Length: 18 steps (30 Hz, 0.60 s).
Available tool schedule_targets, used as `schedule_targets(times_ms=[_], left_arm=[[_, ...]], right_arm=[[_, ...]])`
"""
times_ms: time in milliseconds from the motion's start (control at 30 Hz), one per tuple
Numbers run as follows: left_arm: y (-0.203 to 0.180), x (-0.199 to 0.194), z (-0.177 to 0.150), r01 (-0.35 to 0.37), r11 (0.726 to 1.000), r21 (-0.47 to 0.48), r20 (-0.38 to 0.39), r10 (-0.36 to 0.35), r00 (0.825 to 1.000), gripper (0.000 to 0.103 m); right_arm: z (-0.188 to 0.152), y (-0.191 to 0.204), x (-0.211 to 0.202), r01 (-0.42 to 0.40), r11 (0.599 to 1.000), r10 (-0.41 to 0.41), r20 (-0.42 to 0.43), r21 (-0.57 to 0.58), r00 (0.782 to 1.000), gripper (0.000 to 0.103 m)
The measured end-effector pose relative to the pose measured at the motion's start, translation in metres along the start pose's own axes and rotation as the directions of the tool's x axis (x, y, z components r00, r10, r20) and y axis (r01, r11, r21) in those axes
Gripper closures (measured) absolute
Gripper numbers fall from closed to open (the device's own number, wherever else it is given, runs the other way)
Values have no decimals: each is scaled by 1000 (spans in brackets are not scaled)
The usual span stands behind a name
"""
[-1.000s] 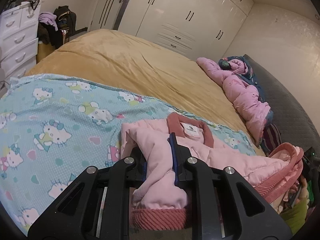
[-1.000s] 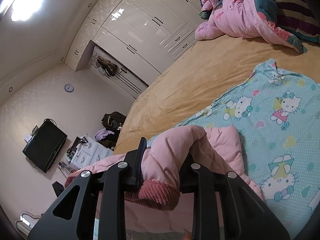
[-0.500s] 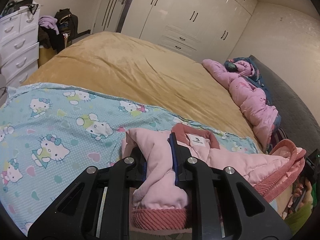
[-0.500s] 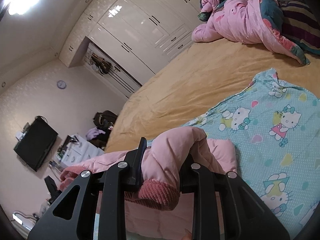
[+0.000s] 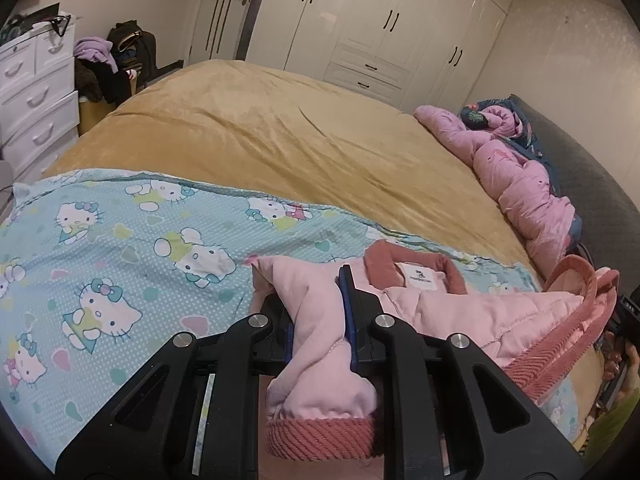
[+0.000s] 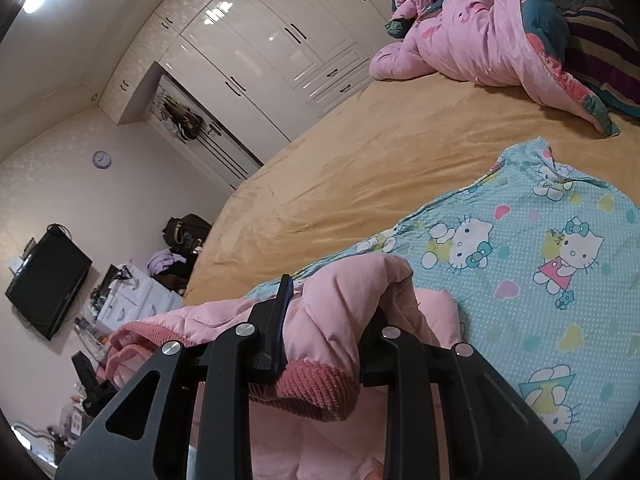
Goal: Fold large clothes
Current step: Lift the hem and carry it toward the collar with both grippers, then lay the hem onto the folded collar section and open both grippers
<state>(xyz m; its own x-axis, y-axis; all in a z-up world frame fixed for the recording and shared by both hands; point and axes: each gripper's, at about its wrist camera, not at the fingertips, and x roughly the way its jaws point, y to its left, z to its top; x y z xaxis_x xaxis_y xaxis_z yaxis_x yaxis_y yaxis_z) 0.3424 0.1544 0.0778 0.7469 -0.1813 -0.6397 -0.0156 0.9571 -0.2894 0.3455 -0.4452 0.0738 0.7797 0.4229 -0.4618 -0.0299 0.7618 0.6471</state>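
I see a pale pink padded jacket with darker ribbed cuffs and collar, lying on a cat-print sheet over a tan bed. Its collar faces the far wardrobe, and its body runs across the view between my claws. My left claw is clamped on one sleeve, my right claw on the other. A crumpled pink quilt lies well apart.

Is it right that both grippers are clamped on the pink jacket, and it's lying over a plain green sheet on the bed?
Not quite. Both the left gripper and right gripper are clamped on the pink jacket, but the sheet under it is light blue with a cartoon cat print, not plain green. The left wrist view shows it.
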Motion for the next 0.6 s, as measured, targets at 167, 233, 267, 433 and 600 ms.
schedule_targets(times_ms=[167,233,267,433,600], left_arm=[[0,16,2,-19,1000,18,-18,19,1000,92],[-1,22,2,-26,999,23,-24,27,999,92],[-1,25,2,-30,999,26,-26,31,999,92],[1,43,1,-44,998,34,-42,45,998,92],[3,61,-2,-62,997,44,-62,65,996,92]], right_arm=[[1,-7,17,23,1000,-23,-8,6,1000,79],[1,-9,24,38,999,-38,-15,5,999,79],[1,-11,27,45,999,-45,-18,5,999,79],[2,-19,45,67,998,-66,-34,12,997,79],[-1,-30,69,112,993,-111,-71,21,991,79]])
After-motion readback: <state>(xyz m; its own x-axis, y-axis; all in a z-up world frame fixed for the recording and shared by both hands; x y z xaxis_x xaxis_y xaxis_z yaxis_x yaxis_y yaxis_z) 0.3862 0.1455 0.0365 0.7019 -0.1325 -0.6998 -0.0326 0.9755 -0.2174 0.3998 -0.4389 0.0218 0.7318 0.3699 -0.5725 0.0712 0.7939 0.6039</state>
